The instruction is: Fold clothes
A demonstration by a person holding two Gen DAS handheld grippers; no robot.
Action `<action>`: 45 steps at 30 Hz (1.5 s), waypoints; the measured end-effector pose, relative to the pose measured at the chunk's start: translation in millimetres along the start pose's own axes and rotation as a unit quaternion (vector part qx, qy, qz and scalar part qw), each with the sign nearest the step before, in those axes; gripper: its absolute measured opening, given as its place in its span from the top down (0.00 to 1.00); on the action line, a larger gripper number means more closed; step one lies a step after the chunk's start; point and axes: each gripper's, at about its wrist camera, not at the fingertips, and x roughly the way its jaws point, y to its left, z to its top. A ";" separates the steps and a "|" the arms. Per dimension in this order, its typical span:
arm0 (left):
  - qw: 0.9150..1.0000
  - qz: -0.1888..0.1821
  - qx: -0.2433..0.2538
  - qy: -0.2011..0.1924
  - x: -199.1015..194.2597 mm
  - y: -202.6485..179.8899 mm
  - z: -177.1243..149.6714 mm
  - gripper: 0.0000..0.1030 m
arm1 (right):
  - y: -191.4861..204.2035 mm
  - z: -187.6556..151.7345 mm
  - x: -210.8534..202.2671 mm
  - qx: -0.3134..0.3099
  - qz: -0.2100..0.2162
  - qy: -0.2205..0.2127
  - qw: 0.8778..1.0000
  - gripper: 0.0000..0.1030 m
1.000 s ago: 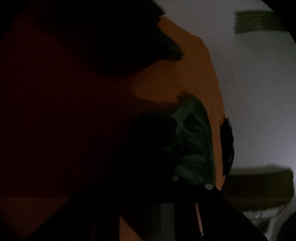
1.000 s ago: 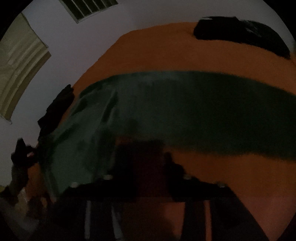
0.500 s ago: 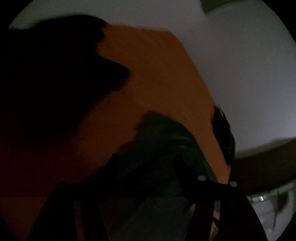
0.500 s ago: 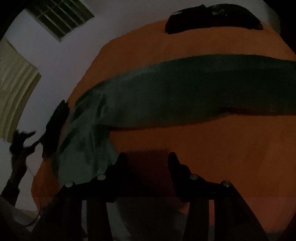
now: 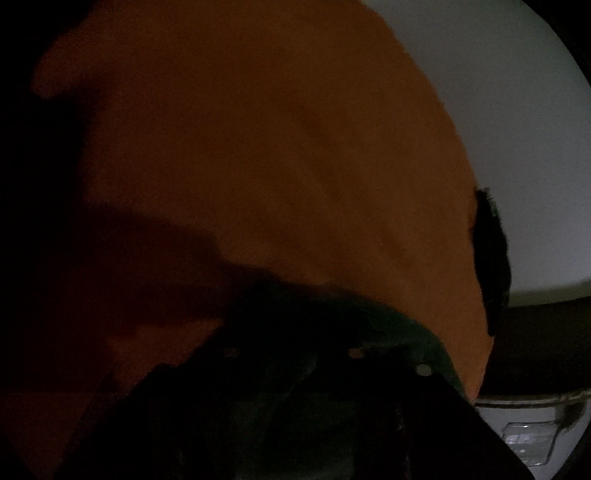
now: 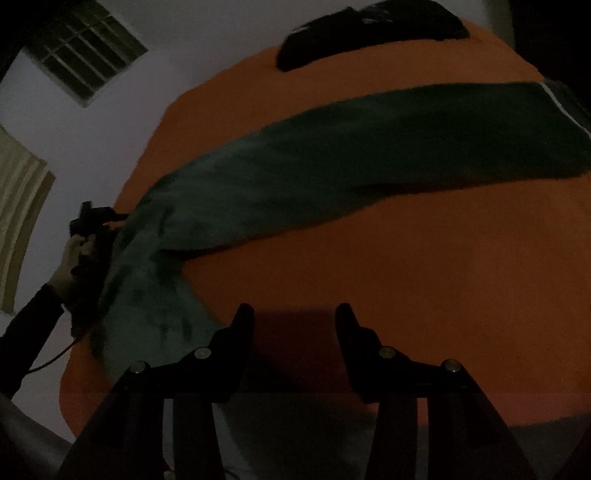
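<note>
A long dark green garment lies stretched across the orange cover, with a white stripe at its right end. In the right wrist view a person's hand holds my left gripper at the garment's left end. Its jaws are closing, and in the dim left wrist view green cloth bunches over and between them at the left gripper. My right gripper hovers open above bare orange cover near the front edge, with nothing between its fingers.
A pile of black clothing sits at the cover's far edge. Another black item hangs over the cover's right edge in the left wrist view. A barred window and a curtain are on the white wall. A clear plastic box stands below.
My left gripper swept along to the garment's end, opened over the green cloth, then closed on it. The right gripper drew back from the garment towards the near edge, still open.
</note>
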 end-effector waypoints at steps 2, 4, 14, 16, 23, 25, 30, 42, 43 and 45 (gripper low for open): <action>1.000 0.000 0.013 -0.026 -7.6 -4.9 -1.1 0.99 | -6.4 -3.2 3.2 0.012 -0.011 0.001 1.000 0.57; 0.998 -0.004 0.015 -0.066 -26.9 -10.9 -7.3 0.99 | -10.0 -2.5 4.5 0.021 -0.017 0.000 1.000 0.57; 0.998 -0.005 -0.001 -0.066 -27.6 -0.5 20.0 0.94 | 1.0 4.2 2.9 -0.001 -0.020 -0.019 1.000 0.57; 0.999 -0.025 0.014 -0.028 -13.2 -5.9 11.0 0.66 | 1.0 3.1 5.9 0.000 -0.019 -0.015 1.000 0.57; 0.997 0.010 0.080 -0.019 30.8 -27.1 -13.6 0.66 | -10.7 1.6 10.3 0.023 -0.021 0.004 1.000 0.57; 0.994 0.025 0.092 -0.048 29.6 -28.4 -29.7 0.74 | -8.7 0.7 10.9 0.023 -0.023 0.005 0.999 0.57; 0.984 0.056 0.086 -0.143 -4.9 -41.7 -40.2 0.78 | -5.1 -2.2 6.3 0.021 -0.030 -0.007 0.999 0.57; 0.992 0.068 0.079 -0.077 -23.2 -35.7 -42.7 0.55 | -20.9 -19.5 2.9 0.044 -0.045 0.005 0.998 0.57; 0.993 0.052 0.075 -0.081 -35.2 -35.0 -46.1 0.53 | -21.1 -18.9 2.2 0.035 -0.043 0.005 0.998 0.57; 0.993 0.028 0.093 -0.071 -50.3 -46.3 -63.1 0.48 | -25.6 -11.1 -0.3 0.018 -0.049 -0.002 0.999 0.57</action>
